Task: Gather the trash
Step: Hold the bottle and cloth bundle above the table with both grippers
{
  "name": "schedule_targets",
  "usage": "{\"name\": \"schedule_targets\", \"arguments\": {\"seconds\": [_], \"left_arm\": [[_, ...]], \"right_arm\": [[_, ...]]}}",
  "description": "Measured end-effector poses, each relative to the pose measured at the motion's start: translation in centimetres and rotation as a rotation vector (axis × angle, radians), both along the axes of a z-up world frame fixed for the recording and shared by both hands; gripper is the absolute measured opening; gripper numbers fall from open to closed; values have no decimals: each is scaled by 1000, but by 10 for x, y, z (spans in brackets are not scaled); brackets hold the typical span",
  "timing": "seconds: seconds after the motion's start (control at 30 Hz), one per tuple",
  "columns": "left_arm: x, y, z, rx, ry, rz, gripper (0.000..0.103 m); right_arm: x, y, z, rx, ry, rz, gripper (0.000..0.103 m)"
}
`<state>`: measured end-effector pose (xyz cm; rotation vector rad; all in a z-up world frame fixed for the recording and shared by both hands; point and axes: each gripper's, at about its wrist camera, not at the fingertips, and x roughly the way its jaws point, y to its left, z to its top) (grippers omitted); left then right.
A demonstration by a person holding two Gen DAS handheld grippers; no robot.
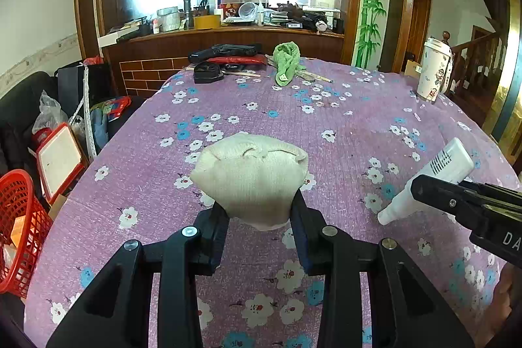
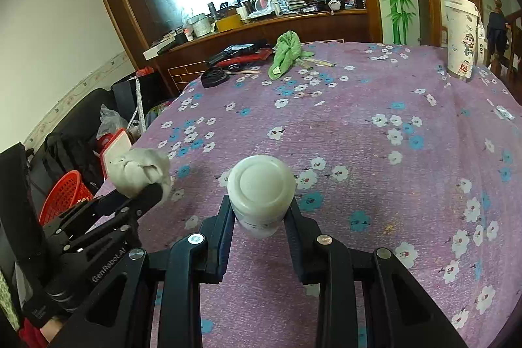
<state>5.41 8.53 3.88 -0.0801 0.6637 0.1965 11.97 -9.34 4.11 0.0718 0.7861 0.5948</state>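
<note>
My left gripper point(image 1: 259, 211) is shut on a crumpled cream-white wad of cloth or paper point(image 1: 251, 175) and holds it above the purple flowered tablecloth point(image 1: 326, 132). The wad also shows in the right wrist view point(image 2: 138, 170), at the left. My right gripper point(image 2: 261, 211) is shut on a white plastic bottle point(image 2: 261, 188), bottom end toward the camera. In the left wrist view the bottle point(image 1: 434, 175) points nozzle-down at the right, held by the right gripper point(image 1: 421, 185). A red mesh basket point(image 1: 19, 234) stands beside the table at the left, also in the right wrist view point(image 2: 65, 194).
A green cloth point(image 1: 287, 61) and black items point(image 1: 225, 51) lie at the table's far edge. A tall white printed cup point(image 1: 434, 70) stands at the far right. Bags and a red-framed board point(image 1: 60, 162) crowd the floor at the left. A cluttered wooden counter point(image 1: 228, 31) is behind.
</note>
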Motion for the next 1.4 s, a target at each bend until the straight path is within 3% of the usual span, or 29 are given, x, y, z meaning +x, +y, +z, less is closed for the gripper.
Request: {"name": "schedule_targets", "arguments": {"seconds": [1.07, 1.4], "left_arm": [[-7, -11, 6, 114, -45, 33, 34], [-9, -14, 9, 121, -64, 30, 35]], "right_arm": [[-7, 11, -2, -34, -22, 22, 33], [-7, 3, 9, -9, -32, -40, 33]]}}
